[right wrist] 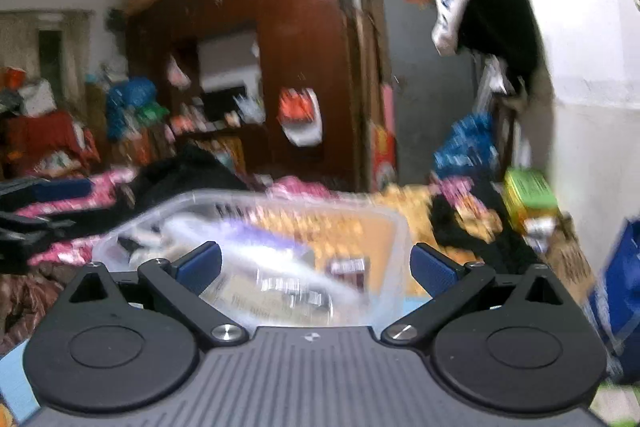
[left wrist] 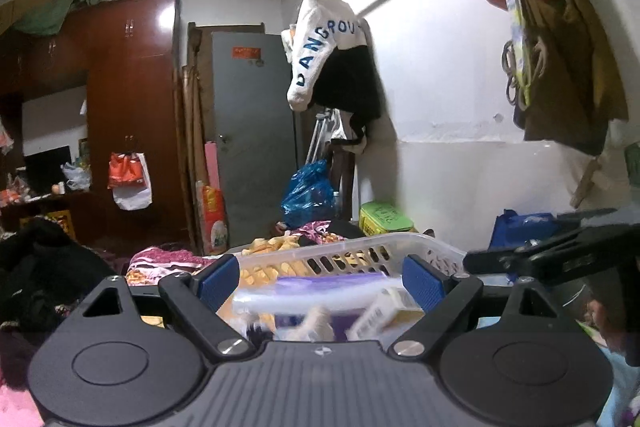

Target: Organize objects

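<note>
Both pairs of jaws stand wide, with nothing pressed between the pads. The left gripper (left wrist: 322, 277) and the right gripper (right wrist: 316, 265) each point over the near rim of the basket (left wrist: 360, 247), a pale slotted plastic one that sits on the bed (left wrist: 168, 261) toward its wall-side edge, where both hands can reach in from the front.

The basket already holds a loose heap: a purple-and-clear packet (left wrist: 320, 291) lies across its middle, a white box (left wrist: 384, 311) leans at its right end, and smaller things beneath are too blurred to name. In the right wrist view the same packet (right wrist: 256, 239) runs slantwise across the basket, with a small dark pack (right wrist: 348, 267) beside it. These look gathered here as the place for sorted items, so the open jaws suggest a pick or a release over it; which, I cannot tell.

Around the basket the bed carries crumpled clothes (left wrist: 304, 239) and a dark heap (left wrist: 44, 267) at its left edge. A green box (left wrist: 386, 221) stands past the far rim, by the wall.
</note>
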A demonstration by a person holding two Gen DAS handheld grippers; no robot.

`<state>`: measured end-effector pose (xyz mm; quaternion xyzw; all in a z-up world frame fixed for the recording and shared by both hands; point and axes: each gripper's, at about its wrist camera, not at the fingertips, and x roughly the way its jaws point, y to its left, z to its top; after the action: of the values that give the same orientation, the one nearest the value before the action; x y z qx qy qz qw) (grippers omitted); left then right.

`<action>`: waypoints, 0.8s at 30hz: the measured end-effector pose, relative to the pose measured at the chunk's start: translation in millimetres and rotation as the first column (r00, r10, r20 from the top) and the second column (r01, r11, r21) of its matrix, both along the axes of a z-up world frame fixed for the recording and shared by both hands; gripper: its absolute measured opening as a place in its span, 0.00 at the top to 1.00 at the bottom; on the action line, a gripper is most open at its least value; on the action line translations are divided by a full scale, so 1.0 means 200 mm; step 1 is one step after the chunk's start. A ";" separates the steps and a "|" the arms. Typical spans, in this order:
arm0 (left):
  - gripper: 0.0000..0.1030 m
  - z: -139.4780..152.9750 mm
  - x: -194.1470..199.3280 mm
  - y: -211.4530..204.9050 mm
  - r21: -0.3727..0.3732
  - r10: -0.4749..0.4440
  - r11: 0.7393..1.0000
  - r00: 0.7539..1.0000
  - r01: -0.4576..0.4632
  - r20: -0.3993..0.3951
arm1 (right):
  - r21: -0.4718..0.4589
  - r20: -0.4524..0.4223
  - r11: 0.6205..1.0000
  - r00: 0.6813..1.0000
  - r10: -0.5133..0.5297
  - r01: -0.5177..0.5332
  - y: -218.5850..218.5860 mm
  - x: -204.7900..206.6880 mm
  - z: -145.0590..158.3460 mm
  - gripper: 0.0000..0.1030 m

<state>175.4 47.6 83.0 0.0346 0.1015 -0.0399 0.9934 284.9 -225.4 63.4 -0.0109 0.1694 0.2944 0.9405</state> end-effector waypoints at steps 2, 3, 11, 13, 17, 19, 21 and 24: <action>0.07 0.01 -0.07 -0.01 -0.011 0.028 1.000 0.999 -0.028 -0.042 | -0.048 -0.016 0.996 0.997 -0.074 0.073 0.00 -0.08 0.00 0.00; 0.07 0.01 -0.11 -0.01 -0.027 0.031 0.999 0.998 -0.032 -0.056 | -0.071 0.003 0.992 0.995 -0.101 0.101 0.00 -0.13 -0.01 0.00; 0.06 -0.10 -0.40 0.01 -0.093 0.007 0.996 0.998 -0.013 -0.070 | -0.017 -0.028 1.000 0.999 -0.024 0.024 -0.11 -0.41 -0.12 0.00; 0.06 -0.14 -0.41 -0.01 -0.110 0.010 0.994 0.997 -0.019 -0.083 | 0.024 -0.030 0.999 0.999 -0.037 0.038 -0.14 -0.44 -0.13 0.00; 0.06 -0.18 -0.44 -0.04 -0.102 0.015 0.994 0.996 -0.024 -0.092 | 0.073 -0.061 0.997 0.998 -0.013 0.017 -0.17 -0.47 -0.14 0.00; 0.06 -0.20 -0.45 -0.06 -0.109 0.007 0.994 0.996 -0.016 -0.089 | 0.081 -0.067 0.997 0.998 -0.001 0.007 -0.16 -0.48 -0.14 0.00; 0.06 -0.21 -0.46 -0.08 -0.087 0.006 0.996 0.995 -0.014 -0.097 | 0.077 -0.055 0.997 0.998 -0.010 0.015 -0.15 -0.50 -0.13 0.00; 0.06 -0.23 -0.47 -0.11 -0.067 0.003 0.998 0.995 -0.010 -0.102 | 0.055 -0.019 0.998 1.000 -0.020 0.021 -0.13 -0.57 -0.14 0.00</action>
<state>81.3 26.3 36.7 -0.0013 0.1509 -0.0420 0.9876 170.3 -250.9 36.2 0.0194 0.1699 0.2895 0.9418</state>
